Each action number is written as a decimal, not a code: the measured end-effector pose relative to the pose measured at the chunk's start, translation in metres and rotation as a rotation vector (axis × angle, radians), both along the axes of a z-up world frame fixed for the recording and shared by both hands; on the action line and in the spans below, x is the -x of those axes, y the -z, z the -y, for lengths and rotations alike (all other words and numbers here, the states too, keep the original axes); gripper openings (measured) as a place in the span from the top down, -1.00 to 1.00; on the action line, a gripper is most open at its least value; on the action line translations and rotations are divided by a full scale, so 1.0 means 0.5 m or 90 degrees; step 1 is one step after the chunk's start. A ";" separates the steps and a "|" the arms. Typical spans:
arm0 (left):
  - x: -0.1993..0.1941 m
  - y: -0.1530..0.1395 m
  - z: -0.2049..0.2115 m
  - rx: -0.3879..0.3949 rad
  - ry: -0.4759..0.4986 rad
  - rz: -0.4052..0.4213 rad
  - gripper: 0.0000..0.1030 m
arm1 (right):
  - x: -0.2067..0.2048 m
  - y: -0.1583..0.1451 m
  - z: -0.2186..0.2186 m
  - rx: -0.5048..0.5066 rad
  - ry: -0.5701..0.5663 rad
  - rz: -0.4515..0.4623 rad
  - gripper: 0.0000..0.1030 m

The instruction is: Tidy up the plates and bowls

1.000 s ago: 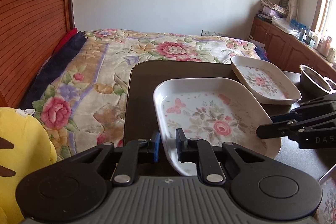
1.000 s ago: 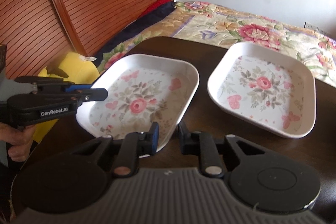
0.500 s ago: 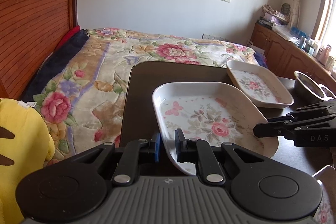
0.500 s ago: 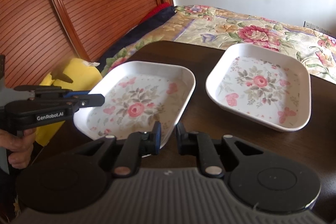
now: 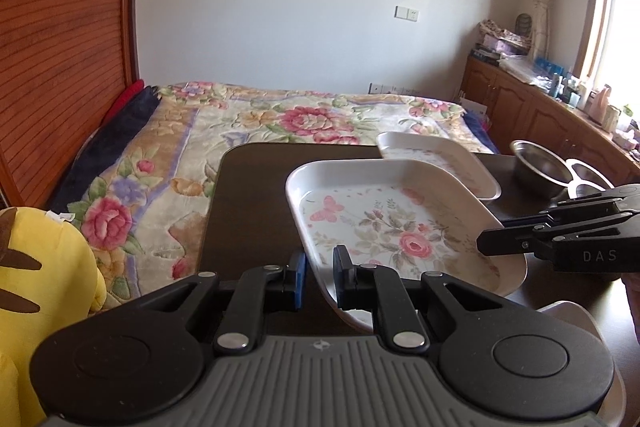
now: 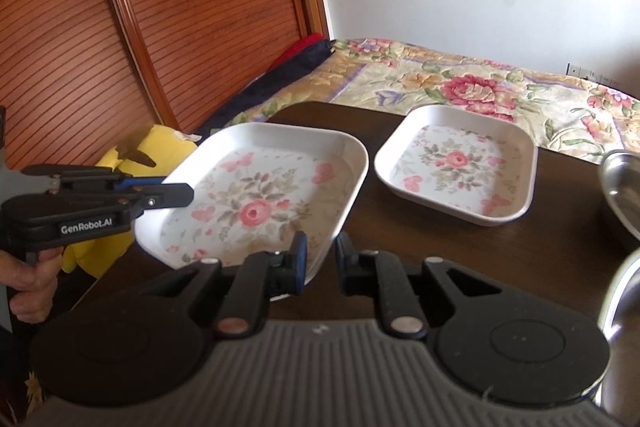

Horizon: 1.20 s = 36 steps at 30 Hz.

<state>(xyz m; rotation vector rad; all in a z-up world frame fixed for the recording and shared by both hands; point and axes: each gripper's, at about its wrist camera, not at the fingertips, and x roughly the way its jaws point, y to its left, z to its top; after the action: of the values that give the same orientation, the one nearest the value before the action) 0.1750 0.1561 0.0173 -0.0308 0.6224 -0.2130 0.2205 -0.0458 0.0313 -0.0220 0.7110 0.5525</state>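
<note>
Two handheld grippers gripped one floral plate [image 6: 256, 195] from opposite rims above a dark table [image 6: 460, 251] beside a bed [image 5: 248, 139]. The left gripper [image 5: 319, 273] had its jaws nearly closed on the plate's near-left rim, one finger [image 5: 298, 277] outside the wall and the other inside; the right gripper [image 6: 320, 259] pinched the opposite rim the same way. The plate appeared lifted and slightly tilted, its near end overhanging the table's front edge — though whether any part touched the wood could not be told. Nothing lay in it but its printed roses and butterflies.

A second plate [image 6: 456, 167], smaller and square with the same pattern, sat flat toward the table's far edge, apart from the first and also empty. A steel bowl [image 5: 540, 167] stood at the right edge — its contents could not be made out. A hand [image 6: 28, 287] held the left gripper's handle near a yellow plush toy [image 5: 36, 291].
</note>
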 end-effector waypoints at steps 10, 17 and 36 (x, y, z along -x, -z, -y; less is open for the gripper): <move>0.082 -0.021 0.061 -0.009 0.022 0.022 0.70 | 0.077 -0.013 0.066 -0.017 0.020 0.029 0.67; 0.134 -0.028 0.104 -0.013 0.036 0.033 0.70 | 0.126 -0.014 0.107 -0.028 0.032 0.042 0.67; 0.222 -0.018 0.173 -0.007 0.059 0.037 0.70 | 0.221 0.008 0.181 -0.038 0.060 0.056 0.67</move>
<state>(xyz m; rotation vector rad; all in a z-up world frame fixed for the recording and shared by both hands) 0.0640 0.0698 0.0262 0.0151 0.5668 -0.2985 0.1099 -0.1365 0.0273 0.0427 0.6069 0.4788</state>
